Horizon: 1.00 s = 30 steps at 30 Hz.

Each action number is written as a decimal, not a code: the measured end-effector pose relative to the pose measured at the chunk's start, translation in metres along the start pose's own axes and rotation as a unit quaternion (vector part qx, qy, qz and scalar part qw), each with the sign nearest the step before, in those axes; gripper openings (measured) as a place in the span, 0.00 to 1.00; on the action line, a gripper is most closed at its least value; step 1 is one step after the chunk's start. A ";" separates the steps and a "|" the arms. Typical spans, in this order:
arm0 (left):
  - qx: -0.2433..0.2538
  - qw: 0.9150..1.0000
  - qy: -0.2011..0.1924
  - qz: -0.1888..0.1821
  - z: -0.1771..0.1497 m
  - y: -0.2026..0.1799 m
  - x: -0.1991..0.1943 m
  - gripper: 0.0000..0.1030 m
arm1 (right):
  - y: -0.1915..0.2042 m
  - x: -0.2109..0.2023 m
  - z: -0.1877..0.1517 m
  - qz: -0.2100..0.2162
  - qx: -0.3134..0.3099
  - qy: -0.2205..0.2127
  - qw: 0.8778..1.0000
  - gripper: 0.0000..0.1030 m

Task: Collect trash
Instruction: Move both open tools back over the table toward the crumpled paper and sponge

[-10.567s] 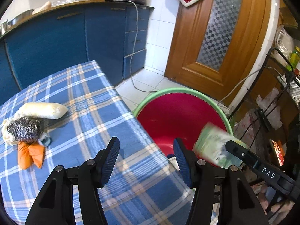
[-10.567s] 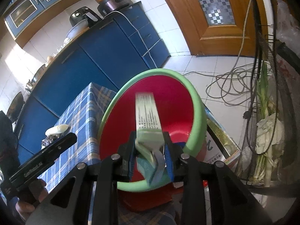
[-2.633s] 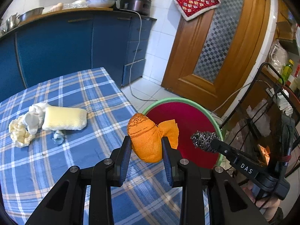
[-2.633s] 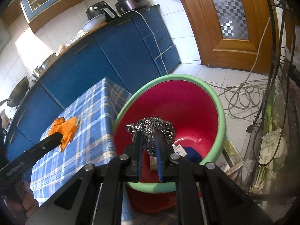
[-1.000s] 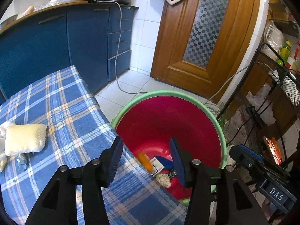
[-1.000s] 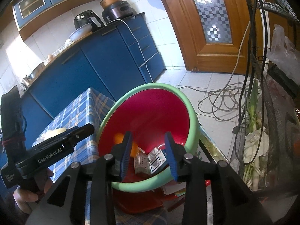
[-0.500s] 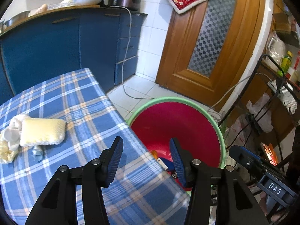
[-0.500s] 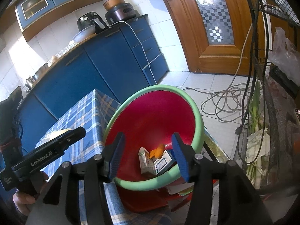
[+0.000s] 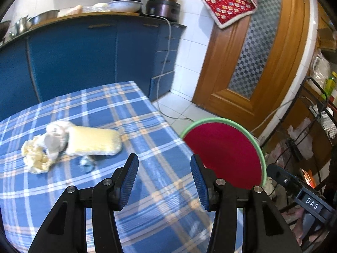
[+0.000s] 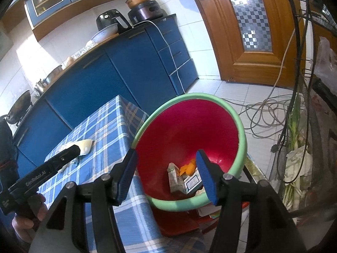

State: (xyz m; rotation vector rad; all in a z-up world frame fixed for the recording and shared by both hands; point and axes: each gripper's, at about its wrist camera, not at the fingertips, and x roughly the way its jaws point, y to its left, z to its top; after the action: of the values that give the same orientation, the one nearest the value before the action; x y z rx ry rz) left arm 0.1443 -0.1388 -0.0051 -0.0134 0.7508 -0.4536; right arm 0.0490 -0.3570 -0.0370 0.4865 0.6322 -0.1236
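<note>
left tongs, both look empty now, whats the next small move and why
Probably carry the left tongs toward the yellow sponge on the checked tablecloth and straddle it. They stand open with nothing between them, and the sponge, the crumpled tissue and a small scrap lie outside the red basin.

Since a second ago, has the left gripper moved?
Yes. The left gripper has swung away from the basin, back over the table toward the sponge; jaws open, empty.
</note>
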 end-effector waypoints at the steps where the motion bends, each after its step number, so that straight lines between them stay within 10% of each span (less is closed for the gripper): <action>1: -0.003 1.000 -0.001 0.003 -0.001 0.005 -0.002 0.51 | 0.002 0.001 0.000 0.001 -0.001 0.001 1.000 0.60; 30: -0.077 0.987 -0.022 0.141 -0.001 0.142 -0.035 0.56 | 0.054 0.026 -0.002 0.027 -0.042 0.028 0.998 0.67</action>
State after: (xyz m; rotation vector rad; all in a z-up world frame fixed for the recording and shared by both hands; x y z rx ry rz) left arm 0.1770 0.0033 -0.0077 -0.0603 0.7294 -0.1249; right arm 0.0830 -0.3082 -0.0323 0.4268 0.6761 -0.0326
